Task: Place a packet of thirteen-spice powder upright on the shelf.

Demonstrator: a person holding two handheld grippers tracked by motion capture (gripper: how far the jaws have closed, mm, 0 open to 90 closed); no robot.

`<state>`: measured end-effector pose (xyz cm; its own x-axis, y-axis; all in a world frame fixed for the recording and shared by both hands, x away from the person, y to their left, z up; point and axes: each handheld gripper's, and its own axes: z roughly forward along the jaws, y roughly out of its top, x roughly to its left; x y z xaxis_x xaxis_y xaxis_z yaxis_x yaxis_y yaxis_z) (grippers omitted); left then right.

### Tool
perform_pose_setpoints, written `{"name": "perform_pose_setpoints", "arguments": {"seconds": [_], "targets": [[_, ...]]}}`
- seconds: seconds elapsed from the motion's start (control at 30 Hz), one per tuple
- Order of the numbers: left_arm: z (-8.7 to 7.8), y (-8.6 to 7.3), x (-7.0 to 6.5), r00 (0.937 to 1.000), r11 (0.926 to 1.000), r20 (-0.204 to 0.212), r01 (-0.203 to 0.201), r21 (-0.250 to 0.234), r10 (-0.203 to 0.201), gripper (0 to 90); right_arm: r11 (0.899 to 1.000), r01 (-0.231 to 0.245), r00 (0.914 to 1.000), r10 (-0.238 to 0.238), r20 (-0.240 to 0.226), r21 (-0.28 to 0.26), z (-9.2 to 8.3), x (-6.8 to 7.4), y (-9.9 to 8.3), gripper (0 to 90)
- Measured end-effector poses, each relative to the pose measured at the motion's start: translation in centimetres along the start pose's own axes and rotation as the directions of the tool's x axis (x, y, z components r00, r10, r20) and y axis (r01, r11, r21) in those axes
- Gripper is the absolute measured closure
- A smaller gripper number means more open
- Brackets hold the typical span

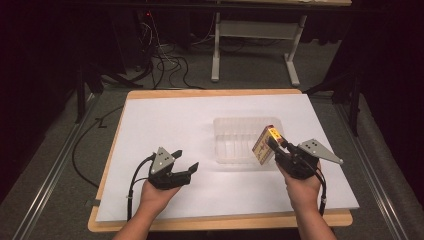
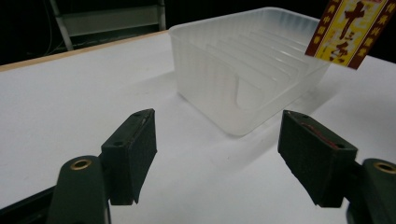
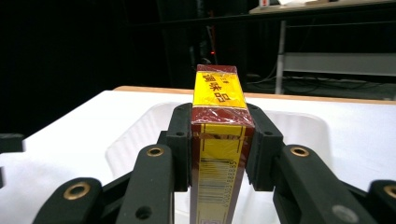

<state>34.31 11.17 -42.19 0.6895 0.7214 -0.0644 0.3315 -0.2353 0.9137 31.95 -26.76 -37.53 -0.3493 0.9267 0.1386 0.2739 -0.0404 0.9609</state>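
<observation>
A dark red and yellow box (image 1: 263, 145) with printed characters is held upright off the table at the right end of a clear ribbed plastic tray (image 1: 235, 135). My right gripper (image 1: 274, 142) is shut on it. In the right gripper view the pads (image 3: 180, 140) press both narrow sides of the box (image 3: 218, 93), with the tray (image 3: 299, 122) just behind. My left gripper (image 1: 186, 160) hovers low over the sheet, left of the tray, jaws open and nothing between them. From the left gripper (image 2: 217, 121) the tray (image 2: 233, 60) lies ahead, and the box (image 2: 350, 28) hangs at the upper right.
A white sheet (image 1: 175, 120) covers the wooden table (image 1: 215, 93), whose edge shows at the front and back. Beyond the table are floor cables (image 1: 167, 62) and a white desk frame (image 1: 216, 50). Metal rails (image 1: 50, 170) run along both sides.
</observation>
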Motion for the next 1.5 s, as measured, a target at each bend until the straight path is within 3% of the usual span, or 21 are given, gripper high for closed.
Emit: {"name": "perform_pose_setpoints", "arguments": {"seconds": [0.13,0.2,0.23,0.27,0.33,0.4,0.73,1.03,1.2,1.5], "targets": [[-0.3,-0.6,0.4,0.9987,0.9955,-0.018,-0.045,0.083,0.047,24.7,1.0,0.014,0.9992,-0.014,0.039,-0.006,-0.3,-0.5,0.0,68.2],[-0.5,-1.0,0.7,0.9978,0.9935,-0.025,-0.058,0.098,0.061,24.6,1.0,0.018,0.9982,-0.018,0.057,-0.008,-0.3,-0.6,0.1,68.2],[-1.0,-1.7,1.2,0.9973,0.9936,-0.044,-0.053,0.099,0.058,24.7,1.0,0.022,0.9976,-0.021,0.065,-0.01,-0.4,-0.8,0.1,68.2],[-1.3,-1.9,1.6,0.9988,0.9955,-0.04,-0.024,0.091,0.027,25.2,1.0,0.018,0.997,-0.017,0.076,-0.013,-0.4,-0.9,0.1,68.2],[-1.6,-1.8,2.1,0.9991,0.9976,-0.037,0.023,0.065,-0.021,24.8,1.0,0.017,0.9951,-0.015,0.098,-0.021,-0.6,-1.1,0.2,68.2],[-1.7,-1.6,2.3,0.9988,0.9984,-0.035,0.036,0.045,-0.034,24.8,0.999,0.019,0.9932,-0.016,0.115,-0.027,-0.5,-1.2,0.3,68.2],[-1.1,-1.7,1.7,0.9995,0.9958,-0.018,-0.024,0.088,0.026,24.7,0.999,0.016,0.9875,-0.01,0.157,-0.038,0.4,-1.6,1.0,68.2],[-1.3,-1.6,1.7,0.9991,0.997,-0.025,-0.034,0.07,0.035,23.9,0.999,0.024,0.9797,-0.015,0.2,-0.044,1.9,-1.7,2.0,68.2],[-1.4,-1.6,1.6,0.9988,0.9969,-0.02,-0.042,0.066,0.044,23.9,0.999,0.024,0.9745,-0.015,0.224,-0.04,3.2,-1.1,2.4,68.1],[-1.4,-1.7,1.5,0.9984,0.9957,-0.011,-0.054,0.075,0.055,24.0,0.999,0.033,0.9626,-0.026,0.27,-0.019,5.1,-0.7,2.1,68.1]]}}
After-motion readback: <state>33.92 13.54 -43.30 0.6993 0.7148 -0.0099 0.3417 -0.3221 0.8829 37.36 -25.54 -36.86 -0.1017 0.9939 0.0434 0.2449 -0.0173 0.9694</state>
